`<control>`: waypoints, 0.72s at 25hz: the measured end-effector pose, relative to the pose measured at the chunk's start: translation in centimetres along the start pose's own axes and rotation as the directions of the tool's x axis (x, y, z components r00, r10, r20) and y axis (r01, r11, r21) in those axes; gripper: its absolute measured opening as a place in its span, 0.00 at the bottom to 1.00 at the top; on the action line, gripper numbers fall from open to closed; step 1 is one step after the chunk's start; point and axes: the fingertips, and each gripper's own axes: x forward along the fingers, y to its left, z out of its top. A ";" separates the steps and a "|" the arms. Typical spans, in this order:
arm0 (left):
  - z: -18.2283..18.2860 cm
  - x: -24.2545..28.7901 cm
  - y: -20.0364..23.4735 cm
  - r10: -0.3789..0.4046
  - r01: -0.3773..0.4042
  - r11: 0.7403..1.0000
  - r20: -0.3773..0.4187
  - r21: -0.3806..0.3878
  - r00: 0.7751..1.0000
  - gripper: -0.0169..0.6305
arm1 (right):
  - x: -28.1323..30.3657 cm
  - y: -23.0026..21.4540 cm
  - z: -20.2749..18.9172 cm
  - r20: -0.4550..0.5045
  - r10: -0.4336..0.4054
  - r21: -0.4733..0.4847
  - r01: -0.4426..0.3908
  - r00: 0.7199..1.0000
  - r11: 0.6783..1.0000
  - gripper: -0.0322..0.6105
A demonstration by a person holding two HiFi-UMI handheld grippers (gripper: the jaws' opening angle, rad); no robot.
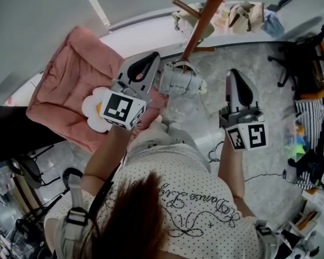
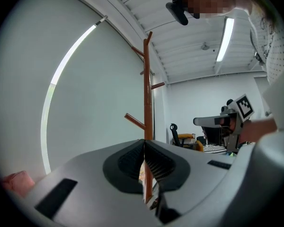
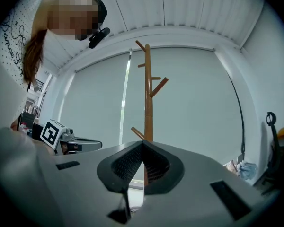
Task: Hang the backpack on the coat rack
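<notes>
- The pink cushioned seat [image 1: 70,85] fills the upper left of the head view. A white flower-shaped cushion [image 1: 93,111] with an orange centre lies on its near edge.
- The wooden coat rack [image 1: 205,20] stands on the pale marbled floor [image 1: 259,53] in front of the person. Both gripper views show its pole and slanted pegs [image 2: 147,103] [image 3: 147,93] straight ahead.
- The person's dotted white shirt [image 1: 200,198] carries cursive lettering that seems to begin "Dance". I cannot read the rest.
- The backpack [image 1: 181,81], pale grey, sits right against the rack's pole low down, its top loop at the pole. I cannot tell whether the loop is over a peg. No label on it is legible.
- The left gripper [image 1: 151,58] [image 2: 144,143] is held level just beside the backpack in the head view. Its ribbed pads meet tip to tip with nothing between them.
- The right gripper [image 1: 235,73] [image 3: 143,143] is held apart from the backpack on the other side. It is likewise fully closed and empty.
- Each gripper's marker cube [image 1: 121,109] [image 1: 247,136] shows black-and-white square codes and no words.
</notes>
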 end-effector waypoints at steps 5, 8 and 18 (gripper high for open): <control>-0.2 0.4 -0.1 -0.013 0.013 1.000 0.007 0.008 1.000 0.04 | 0.3 0.0 0.1 -0.001 -0.003 0.003 0.003 1.000 1.000 0.07; -0.4 0.7 0.1 -0.024 0.024 1.000 0.005 0.009 1.000 0.04 | 0.7 -0.1 0.0 -0.004 -0.014 -0.003 0.014 1.000 1.000 0.07; -0.5 1.6 0.8 -0.060 0.060 0.998 0.003 0.035 0.998 0.04 | 1.8 -0.5 -0.6 -0.019 -0.057 0.009 0.057 0.998 0.998 0.07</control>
